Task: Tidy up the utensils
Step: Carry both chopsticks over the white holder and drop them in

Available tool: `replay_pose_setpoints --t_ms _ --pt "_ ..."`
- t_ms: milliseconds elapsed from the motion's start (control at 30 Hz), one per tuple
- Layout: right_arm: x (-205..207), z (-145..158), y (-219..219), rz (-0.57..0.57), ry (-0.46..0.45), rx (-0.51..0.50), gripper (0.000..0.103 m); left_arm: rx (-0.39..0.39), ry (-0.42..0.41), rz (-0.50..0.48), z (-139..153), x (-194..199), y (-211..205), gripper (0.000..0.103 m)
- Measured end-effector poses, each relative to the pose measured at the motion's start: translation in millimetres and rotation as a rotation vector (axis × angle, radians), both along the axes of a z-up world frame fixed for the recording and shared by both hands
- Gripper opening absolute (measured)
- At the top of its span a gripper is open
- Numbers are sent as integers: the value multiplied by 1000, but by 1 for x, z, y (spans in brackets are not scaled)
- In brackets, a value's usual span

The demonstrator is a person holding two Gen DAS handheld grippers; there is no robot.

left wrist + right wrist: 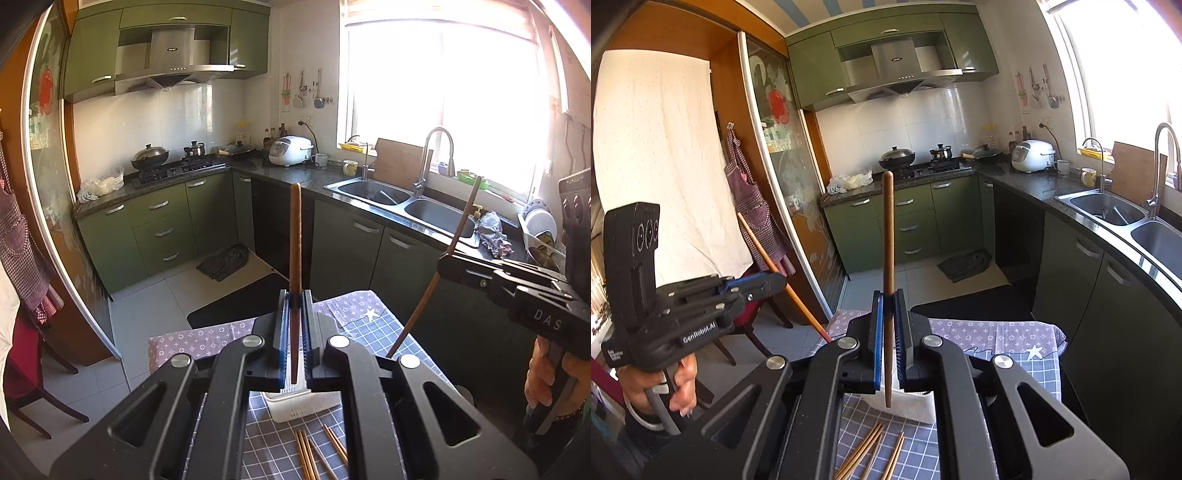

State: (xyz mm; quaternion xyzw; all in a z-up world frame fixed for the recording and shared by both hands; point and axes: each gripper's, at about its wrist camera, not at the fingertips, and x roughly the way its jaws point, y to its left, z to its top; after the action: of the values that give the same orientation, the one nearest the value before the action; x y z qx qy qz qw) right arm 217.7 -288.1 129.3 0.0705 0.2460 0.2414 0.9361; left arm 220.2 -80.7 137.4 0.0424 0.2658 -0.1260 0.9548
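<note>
Standing upright, one chopstick is clenched in each hand-held gripper, above the white basket.

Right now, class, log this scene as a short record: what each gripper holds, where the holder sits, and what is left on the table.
left gripper: shut on a chopstick, upright
right gripper: shut on a second chopstick, upright
holder: white slotted basket on the checked tablecloth, below both grippers
loose chopsticks: several lying flat on the cloth, on the near side of the basket
task state: neither held chopstick is in the basket yet
</note>
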Motion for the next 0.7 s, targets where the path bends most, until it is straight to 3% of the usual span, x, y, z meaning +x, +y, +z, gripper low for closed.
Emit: replay_pose_setpoints --t_ms 433,600,700 --pt "61 -75 19 -20 111 -68 7 12 242 14 -91 51 6 10" --pt "64 -93 29 -7 142 -101 7 -11 285 2 -98 48 13 28" --pt "65 -100 33 4 150 -108 8 -16 270 -5 -90 38 14 29"
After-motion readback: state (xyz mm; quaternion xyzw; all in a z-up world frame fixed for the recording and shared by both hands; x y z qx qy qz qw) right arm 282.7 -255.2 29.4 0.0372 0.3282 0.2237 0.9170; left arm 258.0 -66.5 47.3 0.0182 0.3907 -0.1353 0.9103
